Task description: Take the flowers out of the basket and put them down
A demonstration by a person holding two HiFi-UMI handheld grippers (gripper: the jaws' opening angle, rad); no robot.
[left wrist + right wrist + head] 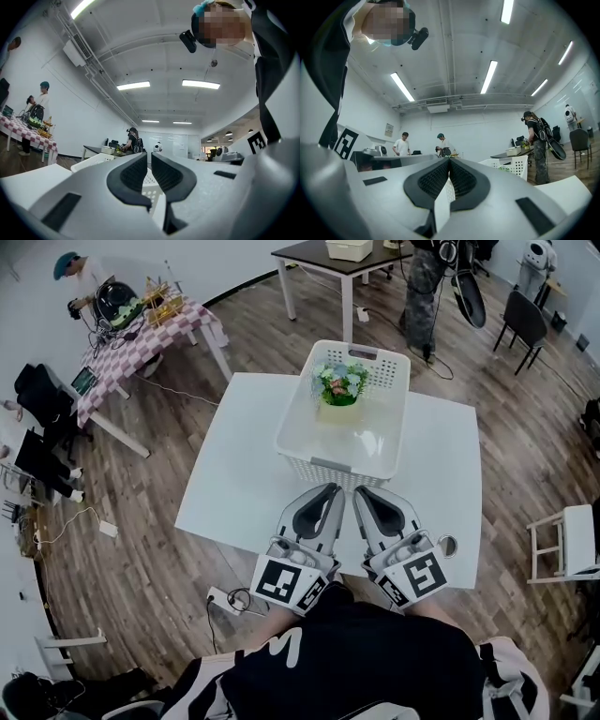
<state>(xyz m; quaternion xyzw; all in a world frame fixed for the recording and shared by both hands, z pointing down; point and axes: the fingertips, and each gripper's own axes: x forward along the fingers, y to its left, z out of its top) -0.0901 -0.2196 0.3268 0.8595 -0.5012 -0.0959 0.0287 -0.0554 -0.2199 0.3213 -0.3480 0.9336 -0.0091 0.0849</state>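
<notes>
A white perforated basket stands at the far middle of the white table. Inside it, toward the far end, a small pot of flowers with pink, white and green blooms stands upright. Both grippers hover side by side over the table's near edge, pointing at the basket and short of its near wall. My left gripper is open by only a narrow slit, with nothing in it. My right gripper is shut and empty, its tips touching. The basket shows beyond the jaws in both gripper views.
A small round object lies on the table by my right gripper. A checkered table with clutter and a person stand back left. A dark table and a standing person are behind. A white chair is at right.
</notes>
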